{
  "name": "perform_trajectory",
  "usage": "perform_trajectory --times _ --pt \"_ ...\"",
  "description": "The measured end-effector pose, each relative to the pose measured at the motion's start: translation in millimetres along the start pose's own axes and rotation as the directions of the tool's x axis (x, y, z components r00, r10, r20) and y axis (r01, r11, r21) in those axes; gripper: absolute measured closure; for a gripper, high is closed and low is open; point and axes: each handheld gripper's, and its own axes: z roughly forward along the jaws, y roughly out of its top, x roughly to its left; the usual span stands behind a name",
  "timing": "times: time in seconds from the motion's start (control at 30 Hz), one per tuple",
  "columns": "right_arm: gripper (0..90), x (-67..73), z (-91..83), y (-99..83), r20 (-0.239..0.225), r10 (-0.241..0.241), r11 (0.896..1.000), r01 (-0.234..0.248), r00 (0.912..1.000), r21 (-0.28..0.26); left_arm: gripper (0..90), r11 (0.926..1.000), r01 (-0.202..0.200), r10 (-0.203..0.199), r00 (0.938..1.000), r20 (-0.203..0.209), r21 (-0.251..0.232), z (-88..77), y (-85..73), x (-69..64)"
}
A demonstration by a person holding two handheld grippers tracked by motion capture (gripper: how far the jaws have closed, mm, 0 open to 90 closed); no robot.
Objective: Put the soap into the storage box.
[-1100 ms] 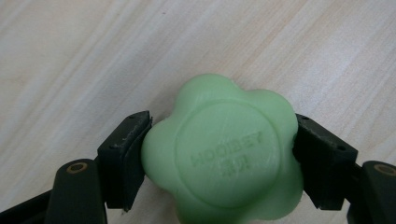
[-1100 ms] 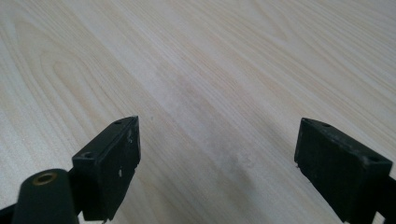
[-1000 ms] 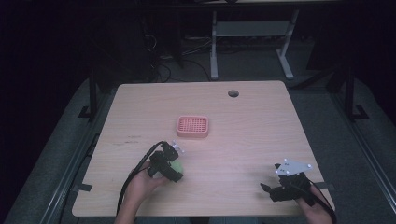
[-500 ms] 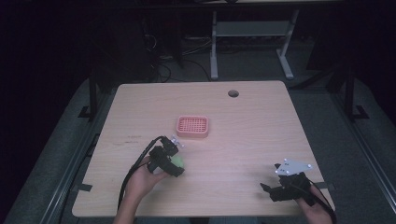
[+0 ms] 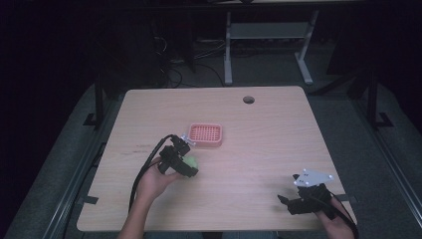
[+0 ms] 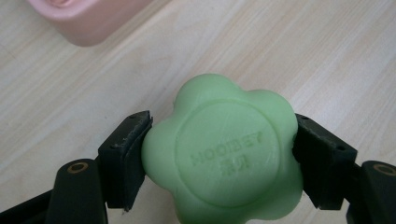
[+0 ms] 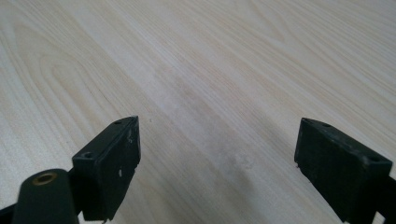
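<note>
Our left tongs (image 6: 219, 154) squeeze the green soap (image 6: 224, 149), just beside the pink tray (image 5: 206, 135). Our right tongs (image 7: 217, 163) gape wide over bare tabletop (image 5: 268, 144).

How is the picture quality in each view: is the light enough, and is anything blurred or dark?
High view: dim, the surroundings nearly black, the table lit but soft. Left gripper view: bright and even, the green soap sharp enough to show raised letters, the pink tray slightly soft. Right gripper view: well lit, wood grain clear, no glare.
</note>
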Motion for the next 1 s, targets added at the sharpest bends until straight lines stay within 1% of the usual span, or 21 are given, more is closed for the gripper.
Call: perform_trajectory --times 0.07,0.13,0.17,0.27,0.43,0.5,0.53,0.57,0.67,0.9,0.97,1.0 --pt "13.9 -0.2 -0.1 -0.1 0.002 -0.001 1.000 0.001 1.0000 0.000 26.8 1.0000 -0.007 0.007 1.0000 -0.004 0.002 -0.2 3.3 1.9" --pt "13.9 -0.2 -0.3 0.0 0.002 0.001 1.000 -0.001 1.0000 -0.001 26.8 1.0000 -0.002 0.002 1.0000 -0.002 0.002 -0.2 6.2 3.4" --pt "13.8 -0.3 -0.4 0.0 0.001 0.002 1.000 -0.002 1.0000 -0.002 26.8 1.0000 -0.006 0.006 1.0000 -0.004 0.004 -0.3 8.0 4.5" --pt "13.8 -0.3 -0.4 -0.1 0.002 0.003 1.000 -0.003 1.0000 -0.003 26.8 1.0000 -0.003 0.003 1.0000 -0.005 0.007 0.2 12.8 6.1" --pt "13.8 -0.4 -0.6 0.0 0.000 0.005 1.000 -0.005 1.0000 -0.005 26.8 0.9999 -0.008 0.008 0.9999 -0.010 0.014 0.2 24.6 10.0" --pt "13.9 -0.3 -0.4 -0.1 0.000 0.007 1.000 -0.007 1.0000 -0.006 26.8 0.9997 -0.017 0.017 0.9998 -0.012 0.018 -0.1 29.5 11.7" --pt "13.9 -0.4 -0.5 -0.1 0.000 0.008 1.000 -0.008 1.0000 -0.006 26.8 0.9999 -0.008 0.008 0.9999 -0.006 0.015 0.4 31.6 12.1" --pt "13.8 -0.8 -0.4 -0.2 0.003 0.002 1.000 -0.002 1.0000 -0.004 26.8 0.9998 -0.007 0.007 1.0000 -0.005 0.016 0.5 33.7 13.3" --pt "13.9 -0.4 0.1 -0.3 -0.001 0.008 1.000 -0.008 1.0000 -0.007 26.8 0.9999 -0.007 0.007 1.0000 -0.004 0.009 2.2 39.0 17.4" --pt "13.9 0.0 0.5 -0.2 -0.002 0.001 1.000 -0.001 1.0000 -0.003 26.8 0.9997 -0.006 0.006 0.9999 -0.011 0.024 6.4 49.5 23.8" --pt "13.8 -0.1 0.7 -0.2 -0.003 0.001 1.000 -0.001 1.0000 -0.003 26.8 0.9997 0.004 -0.004 0.9999 -0.011 0.024 7.3 51.9 25.7" --pt "13.9 0.0 0.8 -0.2 -0.003 0.000 1.000 0.000 1.0000 -0.003 26.8 0.9997 -0.001 0.001 0.9999 -0.012 0.026 7.5 53.4 27.1"
